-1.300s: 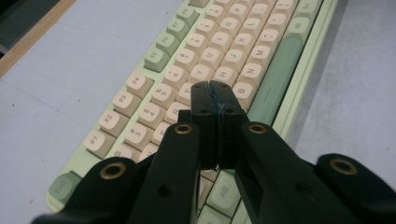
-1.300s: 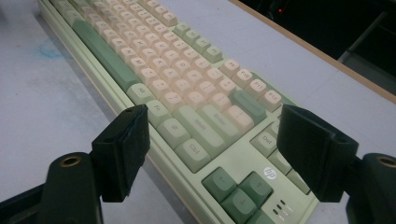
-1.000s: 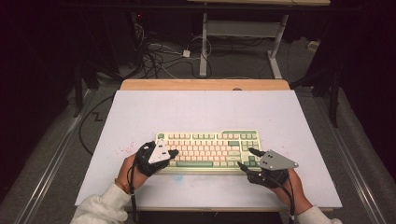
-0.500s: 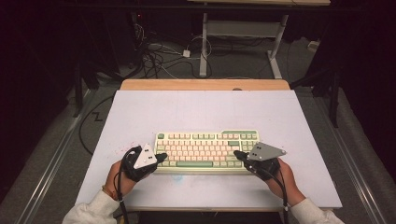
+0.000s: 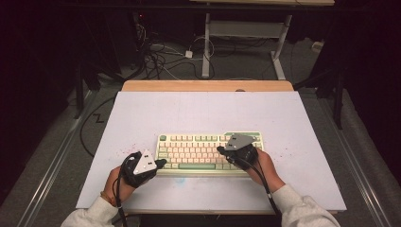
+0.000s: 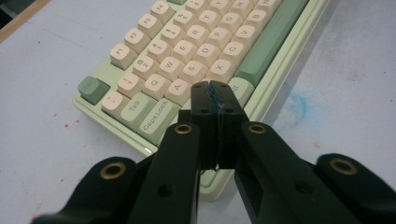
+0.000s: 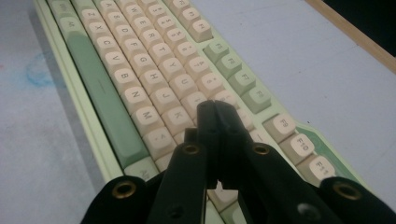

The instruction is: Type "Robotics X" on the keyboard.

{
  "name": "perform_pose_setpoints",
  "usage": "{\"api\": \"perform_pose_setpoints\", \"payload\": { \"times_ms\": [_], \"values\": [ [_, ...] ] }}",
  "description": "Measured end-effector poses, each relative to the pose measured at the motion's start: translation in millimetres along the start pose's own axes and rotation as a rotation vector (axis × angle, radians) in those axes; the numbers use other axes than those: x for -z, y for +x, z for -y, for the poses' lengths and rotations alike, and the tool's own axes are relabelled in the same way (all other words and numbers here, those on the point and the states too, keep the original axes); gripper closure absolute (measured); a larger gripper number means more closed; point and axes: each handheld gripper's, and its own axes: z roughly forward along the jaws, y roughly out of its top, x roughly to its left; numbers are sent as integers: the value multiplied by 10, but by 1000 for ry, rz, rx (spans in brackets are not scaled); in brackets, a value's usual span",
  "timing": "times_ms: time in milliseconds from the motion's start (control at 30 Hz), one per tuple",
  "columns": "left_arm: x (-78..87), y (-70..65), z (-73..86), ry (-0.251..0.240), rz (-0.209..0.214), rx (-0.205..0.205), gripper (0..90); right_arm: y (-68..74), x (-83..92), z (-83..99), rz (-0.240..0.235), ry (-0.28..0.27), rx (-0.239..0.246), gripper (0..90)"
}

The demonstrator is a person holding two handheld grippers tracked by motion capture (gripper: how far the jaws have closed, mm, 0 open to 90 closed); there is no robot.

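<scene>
Both grippers are pressed together with nothing between their jaws. The left gripper (image 5: pixel 161 163) sits at the near left corner of the keyboard (image 5: pixel 198 149), which lies on the white table (image 5: pixel 198 113). The right gripper (image 5: pixel 220 150) hovers over its right-hand keys.

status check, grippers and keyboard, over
Left gripper shut, at keyboard's left end. Right gripper shut, empty, over the keys. Nothing in the way.

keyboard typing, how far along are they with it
Done: both grippers are shut into single tips and brought onto the keyboard. In hand: the right gripper has its tip over the keys around K and L; the left gripper hangs at the lower-left corner, near A and Z. Whether a key is pressed I cannot tell. Left: the presses themselves; nothing shows which keys are done.
</scene>
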Motion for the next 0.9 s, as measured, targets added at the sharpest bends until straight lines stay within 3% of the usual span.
{"api": "perform_pose_setpoints", "payload": {
  "times_ms": [267, 533, 800, 900],
  "values": [
    [-12, 0, 12, 5, 6, -3, 870, -27, -234, -58, -1, 52, 0, 900],
    [-44, -17, 5, 17, 13, -12, 870, -44, -343, -75, 15, 80, 13, 900],
    [-60, -27, 11, 26, 16, -16, 870, 2, -380, -117, 13, 124, 41, 900],
    [-56, -23, 15, 24, 16, -15, 870, 0, -332, -122, 13, 97, 28, 900]
  ]
}}
